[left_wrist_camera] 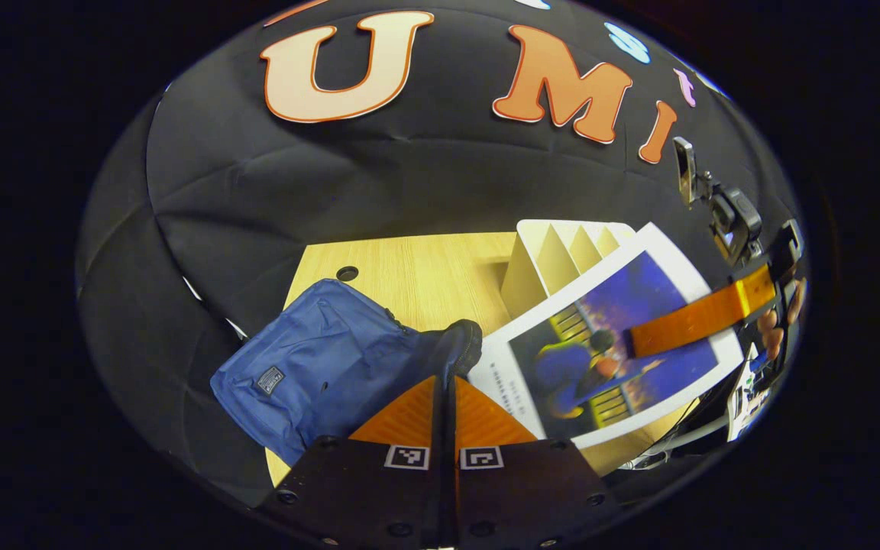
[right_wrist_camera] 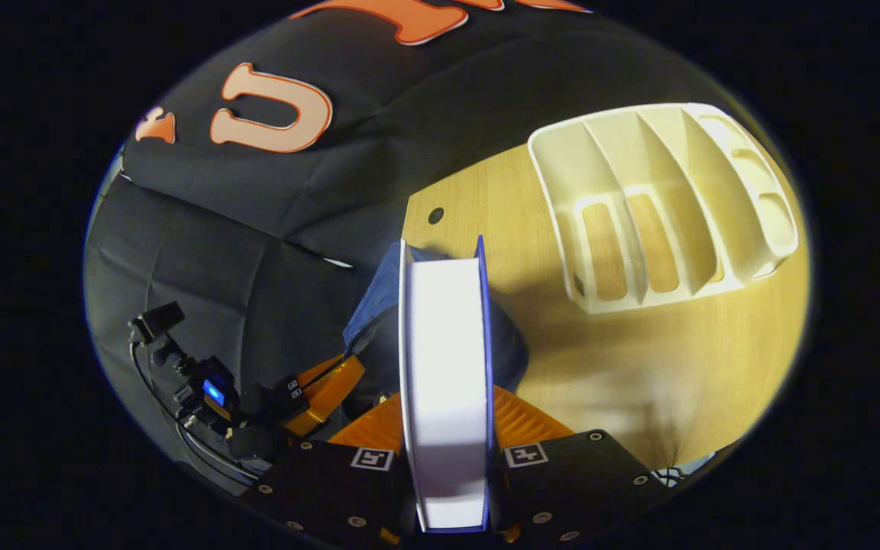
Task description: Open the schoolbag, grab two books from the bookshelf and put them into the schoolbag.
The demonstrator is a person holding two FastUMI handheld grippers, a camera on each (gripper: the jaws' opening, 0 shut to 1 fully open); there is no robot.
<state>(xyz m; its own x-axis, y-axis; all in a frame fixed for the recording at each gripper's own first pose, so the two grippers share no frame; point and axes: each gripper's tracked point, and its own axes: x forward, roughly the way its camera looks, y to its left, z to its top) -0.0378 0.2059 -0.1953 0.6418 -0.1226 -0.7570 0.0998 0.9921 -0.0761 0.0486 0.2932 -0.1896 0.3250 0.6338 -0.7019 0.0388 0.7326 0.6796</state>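
The blue schoolbag (left_wrist_camera: 310, 374) lies on the wooden table (left_wrist_camera: 409, 275), left of centre. My left gripper (left_wrist_camera: 446, 380) is shut on the bag's dark rim (left_wrist_camera: 461, 342) and holds it up. A book (left_wrist_camera: 608, 336) with a white border and a blue picture hangs just right of that rim, tilted, pinched by my right gripper (left_wrist_camera: 703, 315). In the right gripper view the book (right_wrist_camera: 446, 359) stands edge-on between the fingers of my right gripper (right_wrist_camera: 446, 405), directly above the schoolbag (right_wrist_camera: 379, 294). The left gripper (right_wrist_camera: 325, 389) is at the lower left there.
A cream bookshelf (right_wrist_camera: 661, 221) with slanted dividers stands on the table (right_wrist_camera: 638, 367) to the right, its slots bare; it also rises behind the book as the bookshelf (left_wrist_camera: 562, 252). A cable hole (left_wrist_camera: 347, 273) sits near the table's far corner. A camera mount (left_wrist_camera: 723, 206) stands at right.
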